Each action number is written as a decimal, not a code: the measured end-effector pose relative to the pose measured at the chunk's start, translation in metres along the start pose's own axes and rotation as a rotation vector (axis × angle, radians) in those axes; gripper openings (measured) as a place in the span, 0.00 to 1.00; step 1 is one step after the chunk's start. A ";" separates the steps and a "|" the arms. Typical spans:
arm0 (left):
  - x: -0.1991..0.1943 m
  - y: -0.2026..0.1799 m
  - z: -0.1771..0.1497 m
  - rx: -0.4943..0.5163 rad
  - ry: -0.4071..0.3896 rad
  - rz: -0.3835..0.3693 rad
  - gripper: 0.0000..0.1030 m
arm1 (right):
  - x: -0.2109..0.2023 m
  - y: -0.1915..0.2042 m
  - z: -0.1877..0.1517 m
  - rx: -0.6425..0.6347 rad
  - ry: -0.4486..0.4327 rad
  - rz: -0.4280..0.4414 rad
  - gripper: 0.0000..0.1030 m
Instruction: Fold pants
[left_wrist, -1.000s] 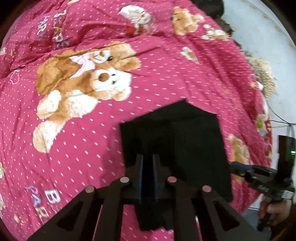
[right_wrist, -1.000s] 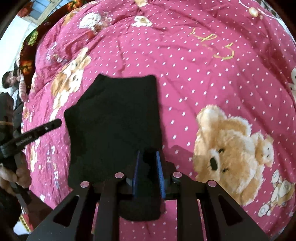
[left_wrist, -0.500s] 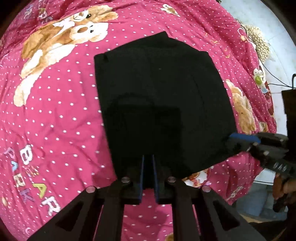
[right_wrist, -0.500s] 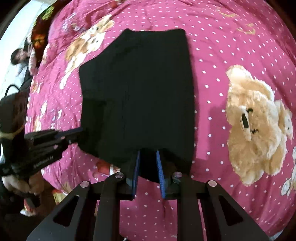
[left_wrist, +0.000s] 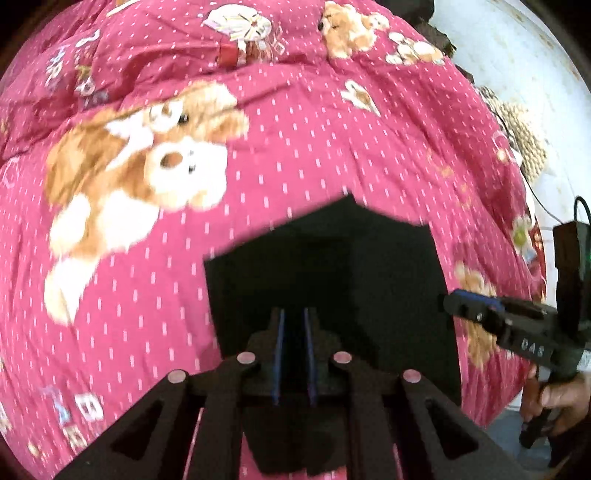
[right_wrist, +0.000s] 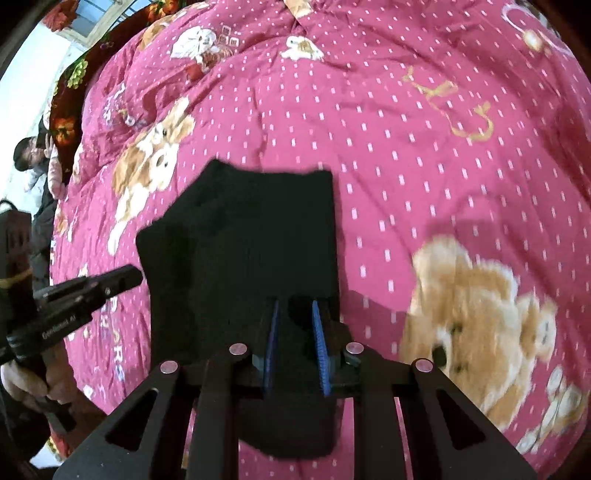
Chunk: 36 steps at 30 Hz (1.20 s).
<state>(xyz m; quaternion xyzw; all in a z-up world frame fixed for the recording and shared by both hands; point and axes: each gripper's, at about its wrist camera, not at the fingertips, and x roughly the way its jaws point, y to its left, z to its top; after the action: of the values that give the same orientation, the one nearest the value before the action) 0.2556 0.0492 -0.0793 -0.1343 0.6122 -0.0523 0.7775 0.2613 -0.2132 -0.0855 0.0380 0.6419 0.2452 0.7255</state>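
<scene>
The black pants (left_wrist: 332, 273) lie folded into a rough rectangle on a pink quilt (left_wrist: 332, 129) printed with teddy bears. My left gripper (left_wrist: 293, 317) is shut on the near edge of the cloth, and black fabric fills the gap between its blue pads and hangs below. In the right wrist view the pants (right_wrist: 251, 236) spread ahead, and my right gripper (right_wrist: 293, 306) is shut on their near edge in the same way. Each view catches the other gripper at the side: the right gripper (left_wrist: 456, 301) and the left gripper (right_wrist: 127, 277), both at the cloth's edge.
The quilt (right_wrist: 406, 166) covers the whole bed and drops away at the near edge. A white wall (left_wrist: 517, 74) and a beaded mat (left_wrist: 528, 144) lie to the right. A dark floral blanket (right_wrist: 70, 103) and a person (right_wrist: 29, 155) are at far left.
Half a second ago the pants stretched out flat and long ahead of both grippers. Now both views are back over the near edge, with the cloth closer and shorter, much as one second ago.
</scene>
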 end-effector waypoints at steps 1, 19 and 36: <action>0.005 0.002 0.006 0.002 0.000 0.010 0.12 | 0.001 0.000 0.005 -0.003 -0.004 -0.001 0.18; -0.002 0.014 -0.014 -0.004 0.020 0.030 0.16 | 0.009 0.009 0.028 -0.058 0.023 -0.047 0.25; -0.005 -0.016 -0.122 0.012 0.115 0.043 0.20 | 0.011 0.049 -0.075 -0.226 0.125 -0.131 0.36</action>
<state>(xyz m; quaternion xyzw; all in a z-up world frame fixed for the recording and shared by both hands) 0.1378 0.0177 -0.0962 -0.1132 0.6582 -0.0471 0.7427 0.1759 -0.1853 -0.0900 -0.1011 0.6553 0.2699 0.6983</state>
